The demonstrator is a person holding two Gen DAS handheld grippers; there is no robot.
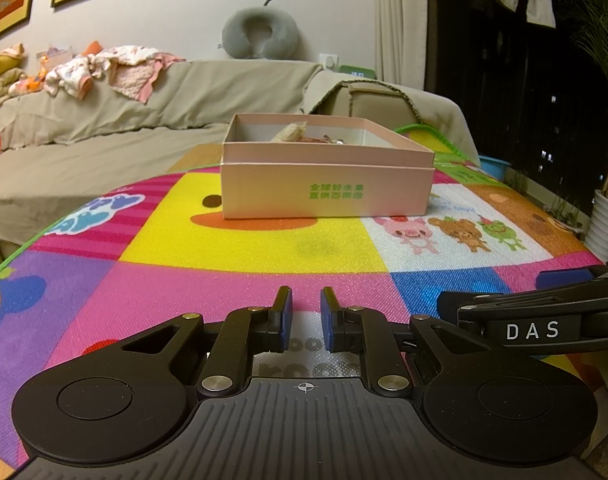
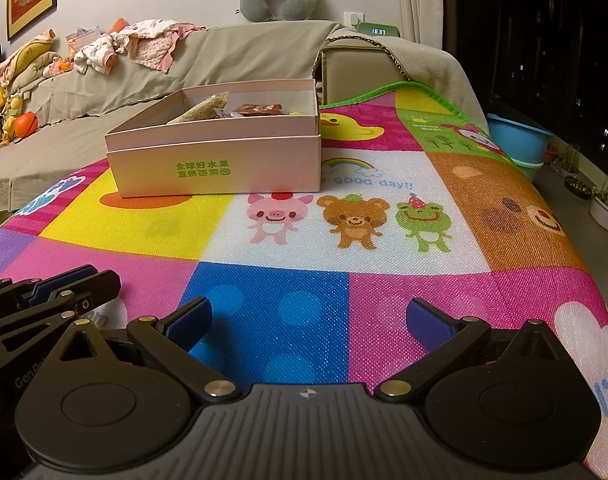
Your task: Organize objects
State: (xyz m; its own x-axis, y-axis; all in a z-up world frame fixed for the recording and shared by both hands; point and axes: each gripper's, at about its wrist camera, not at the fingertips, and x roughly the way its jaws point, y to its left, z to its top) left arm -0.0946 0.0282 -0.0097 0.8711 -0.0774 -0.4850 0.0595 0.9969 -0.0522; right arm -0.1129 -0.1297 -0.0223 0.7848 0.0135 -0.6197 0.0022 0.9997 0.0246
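Observation:
An open pink cardboard box (image 1: 327, 188) (image 2: 220, 168) with green print stands on a colourful cartoon play mat (image 1: 264, 248) (image 2: 343, 216). Inside it lie a clear packet of pale grains (image 2: 202, 110) and small red packets (image 2: 260, 109). My left gripper (image 1: 306, 305) rests low over the mat's near edge, well short of the box. Its blue pads stand a narrow gap apart with nothing between them. My right gripper (image 2: 309, 307) sits just to its right, wide open and empty over a blue square. Each gripper shows at the edge of the other's view.
A sofa under a beige cover (image 1: 104, 120) runs behind the mat, with clothes (image 1: 104, 68) piled on it and a grey neck pillow (image 1: 260, 34) on top. To the right are a blue basin (image 2: 517, 136), plant pots (image 2: 605, 208) and dark windows.

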